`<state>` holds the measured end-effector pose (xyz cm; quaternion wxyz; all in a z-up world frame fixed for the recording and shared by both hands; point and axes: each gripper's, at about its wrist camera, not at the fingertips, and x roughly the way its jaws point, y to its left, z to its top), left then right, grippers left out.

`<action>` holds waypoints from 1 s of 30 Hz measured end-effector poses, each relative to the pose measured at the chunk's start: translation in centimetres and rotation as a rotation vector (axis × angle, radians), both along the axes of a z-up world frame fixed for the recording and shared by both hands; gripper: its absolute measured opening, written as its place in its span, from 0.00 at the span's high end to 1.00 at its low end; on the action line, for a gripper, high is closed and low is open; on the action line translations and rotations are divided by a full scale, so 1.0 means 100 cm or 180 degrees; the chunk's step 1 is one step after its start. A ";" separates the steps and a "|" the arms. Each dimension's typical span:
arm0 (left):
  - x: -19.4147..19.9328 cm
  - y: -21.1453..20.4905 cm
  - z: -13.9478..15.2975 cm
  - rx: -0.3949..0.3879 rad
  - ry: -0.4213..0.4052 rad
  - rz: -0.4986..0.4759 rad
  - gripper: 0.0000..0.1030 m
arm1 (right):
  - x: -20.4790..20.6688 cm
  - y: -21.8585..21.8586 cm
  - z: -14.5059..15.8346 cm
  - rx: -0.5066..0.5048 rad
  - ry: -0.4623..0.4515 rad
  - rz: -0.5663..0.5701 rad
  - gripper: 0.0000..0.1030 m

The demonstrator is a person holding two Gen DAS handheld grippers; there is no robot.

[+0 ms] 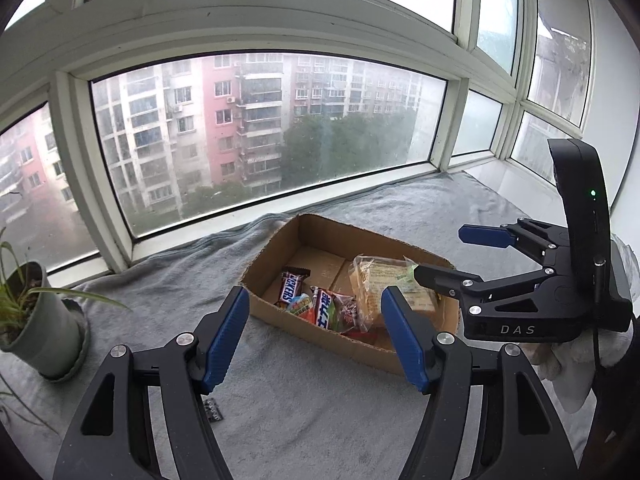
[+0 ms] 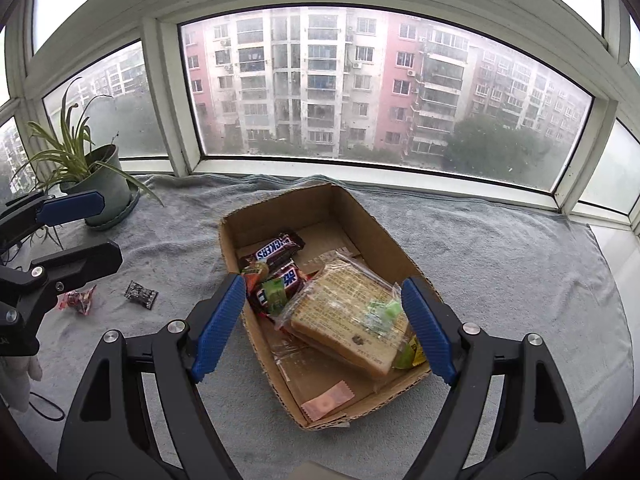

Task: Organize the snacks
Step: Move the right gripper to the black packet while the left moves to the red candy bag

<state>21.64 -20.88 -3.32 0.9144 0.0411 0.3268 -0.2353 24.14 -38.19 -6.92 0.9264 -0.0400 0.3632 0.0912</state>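
Note:
An open cardboard box (image 2: pixel 362 216) (image 1: pixel 266 254) lies on a grey towel. It holds a Snickers bar (image 2: pixel 278 249) (image 1: pixel 292 285), a second chocolate bar (image 2: pixel 282 284) (image 1: pixel 323 307), small candies and a wrapped sandwich bread (image 2: pixel 350 314) (image 1: pixel 380 284). A small black packet (image 2: pixel 141 295) (image 1: pixel 212 409) and a red wrapper (image 2: pixel 76 300) lie on the towel left of the box. My left gripper (image 1: pixel 316 338) is open and empty, near the box's front edge. My right gripper (image 2: pixel 324 330) is open and empty above the bread; it also shows in the left wrist view (image 1: pixel 448 254).
A potted plant (image 2: pixel 98 188) (image 1: pixel 34 320) stands at the left on the towel (image 2: pixel 500 264). A window frame (image 2: pixel 360 168) runs along the back. A white sill (image 2: pixel 616 256) borders the towel at the right. A cable (image 2: pixel 46 408) lies at the lower left.

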 end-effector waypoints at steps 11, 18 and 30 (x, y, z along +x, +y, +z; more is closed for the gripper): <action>-0.028 0.065 -0.005 -0.0051 0.0050 0.0320 0.34 | -0.005 0.051 0.001 0.0046 0.0004 0.0463 0.20; -0.050 0.134 -0.026 -0.0112 0.0275 0.0748 0.34 | -0.003 0.088 -0.015 0.0074 0.0133 0.0829 0.20; -0.075 0.201 -0.085 -0.0167 0.0730 0.1329 0.34 | 0.008 0.166 -0.053 -0.0128 0.0460 0.1584 0.20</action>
